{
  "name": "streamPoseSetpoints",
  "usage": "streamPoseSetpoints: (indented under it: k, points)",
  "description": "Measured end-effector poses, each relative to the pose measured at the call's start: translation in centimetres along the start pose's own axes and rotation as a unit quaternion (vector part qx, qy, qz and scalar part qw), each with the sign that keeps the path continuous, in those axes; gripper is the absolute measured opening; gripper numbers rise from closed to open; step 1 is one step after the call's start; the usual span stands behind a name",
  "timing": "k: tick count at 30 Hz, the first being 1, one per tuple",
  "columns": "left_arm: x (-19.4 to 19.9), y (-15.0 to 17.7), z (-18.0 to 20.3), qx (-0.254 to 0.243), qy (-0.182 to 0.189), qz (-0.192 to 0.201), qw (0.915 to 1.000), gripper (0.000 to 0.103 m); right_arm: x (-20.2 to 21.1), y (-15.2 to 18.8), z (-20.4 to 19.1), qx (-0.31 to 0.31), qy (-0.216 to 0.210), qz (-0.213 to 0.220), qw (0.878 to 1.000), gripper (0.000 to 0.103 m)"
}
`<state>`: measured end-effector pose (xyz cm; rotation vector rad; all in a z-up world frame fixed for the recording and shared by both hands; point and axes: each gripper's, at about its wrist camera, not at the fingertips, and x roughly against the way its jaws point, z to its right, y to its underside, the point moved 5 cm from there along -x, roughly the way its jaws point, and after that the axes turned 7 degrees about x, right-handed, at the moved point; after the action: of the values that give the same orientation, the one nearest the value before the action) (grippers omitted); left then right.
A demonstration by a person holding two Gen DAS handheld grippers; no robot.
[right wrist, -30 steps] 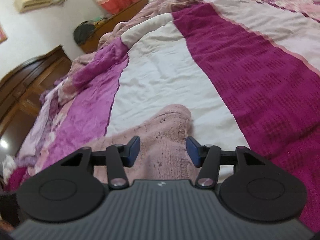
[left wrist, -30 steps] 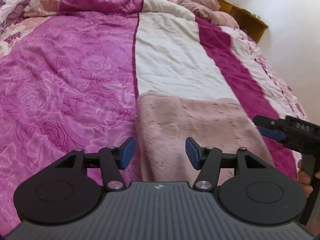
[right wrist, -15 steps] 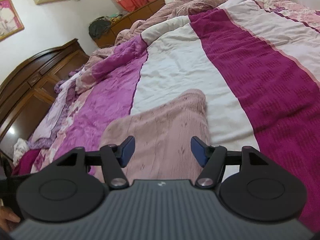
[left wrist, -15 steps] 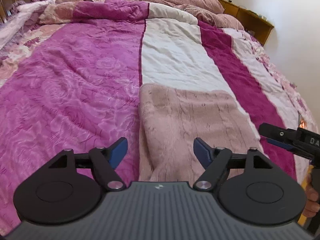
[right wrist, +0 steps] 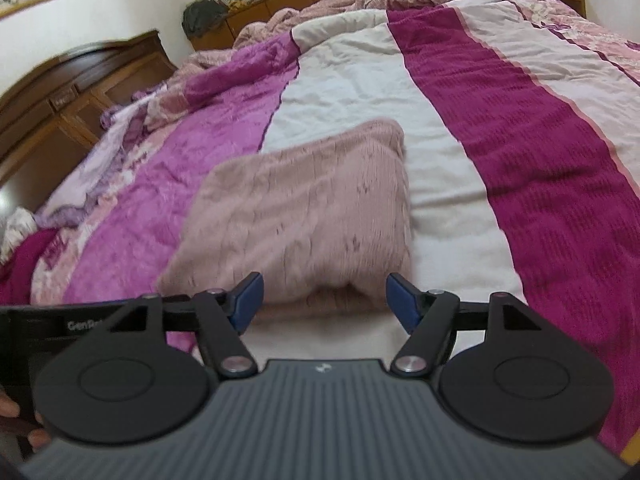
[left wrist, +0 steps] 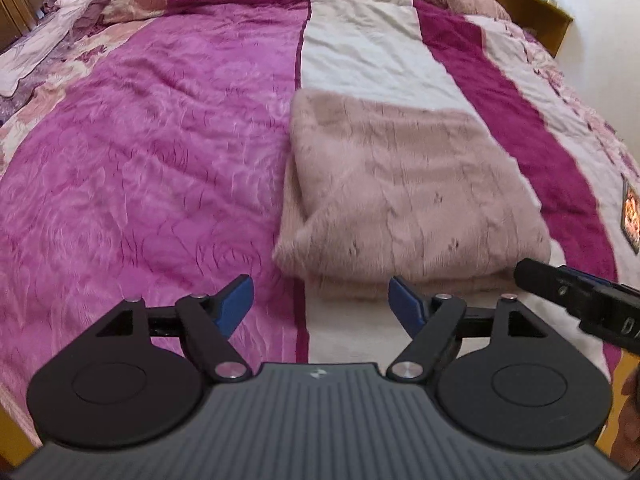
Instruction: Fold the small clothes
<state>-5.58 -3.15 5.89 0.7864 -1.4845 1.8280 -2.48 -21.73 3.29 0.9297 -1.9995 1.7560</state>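
From your left wrist view, your left gripper (left wrist: 321, 305) hangs released and empty, its fingers (left wrist: 236, 302) having just spread wider; compared with a second ago you have backed off, so the pink knit garment (left wrist: 404, 188) now lies clear of them, folded into a flat rectangle on the bed (left wrist: 160, 140). That reads as a fold just finished. Only this view shows the garment's doubled left edge and your right gripper's tip at far right. From your right wrist view, your right gripper (right wrist: 323, 300) is likewise released with nothing between its fingers, which have just been opening. Only here the garment's near edge bulges unevenly.
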Motion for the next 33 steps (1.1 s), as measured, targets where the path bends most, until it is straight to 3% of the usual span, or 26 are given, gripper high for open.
streamPoseSetpoints:
  k: [9, 33]
  points:
    - [-1.6, 2.4, 1.8, -0.038, -0.015, -0.02, 0.999, 0.08, -1.3, 2.9, -0.2, 0.0, 0.018, -0.026, 1.0, 0.07]
    - [-2.8, 2.9, 1.6, -0.036, -0.025, -0.029, 0.9986, 0.08, -1.6, 3.2, -0.3, -0.001, 0.017, -0.026, 1.0, 0.073]
